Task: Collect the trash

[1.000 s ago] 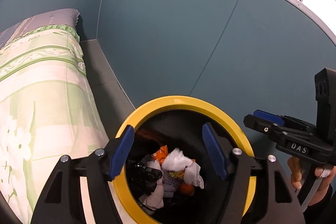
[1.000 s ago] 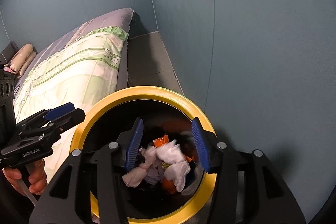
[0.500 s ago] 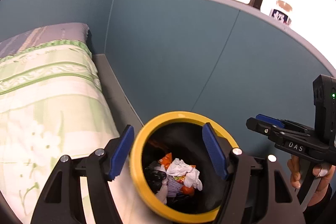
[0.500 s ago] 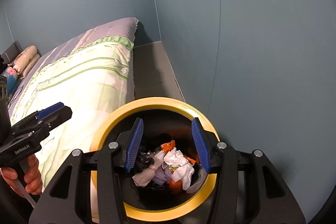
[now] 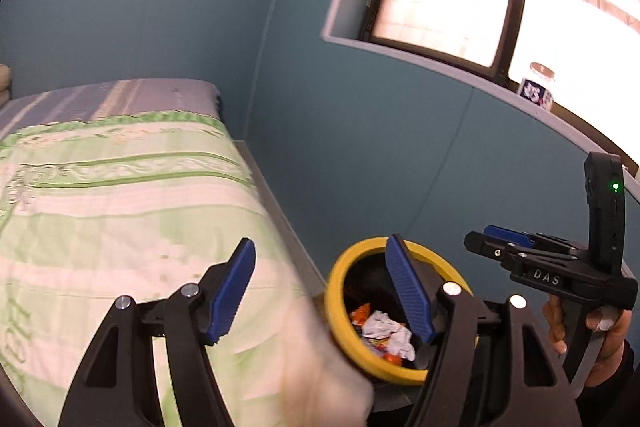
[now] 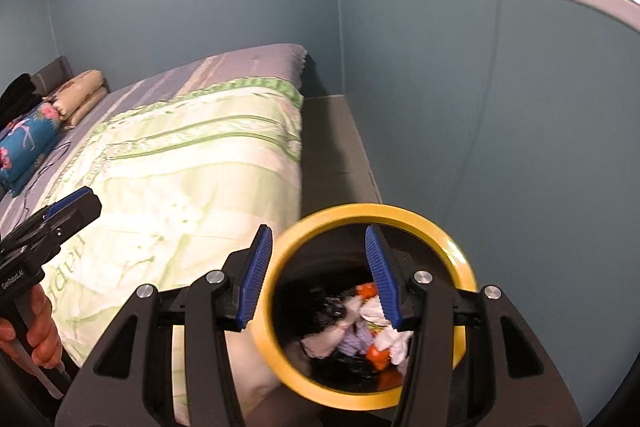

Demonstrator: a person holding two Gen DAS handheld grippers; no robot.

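Note:
A black bin with a yellow rim (image 5: 335, 311) stands on the floor between the bed and the wall. It holds crumpled white paper and orange wrappers (image 5: 386, 329). My left gripper (image 5: 320, 245) hangs above and to the left of the bin, open, with nothing between its blue pads. In the right wrist view the same bin rim (image 6: 380, 211) and trash (image 6: 374, 327) lie below my right gripper (image 6: 317, 230), which is also open and holds nothing. Each gripper shows at the edge of the other's view: the right gripper (image 5: 494, 239) and the left gripper (image 6: 76, 205), each held by a hand.
A bed with a green flowered quilt (image 6: 180, 179) fills the left side, with pillows (image 6: 28, 139) at its head. A teal wall (image 5: 380, 147) runs close on the right. A jar (image 5: 538, 87) stands on the window sill. A narrow grey floor strip (image 6: 336, 147) separates bed and wall.
Both grippers have risen and drawn back from the bin, which now looks smaller and lower in both views. The window and more of the bed have come into sight. Jaw openings look unchanged.

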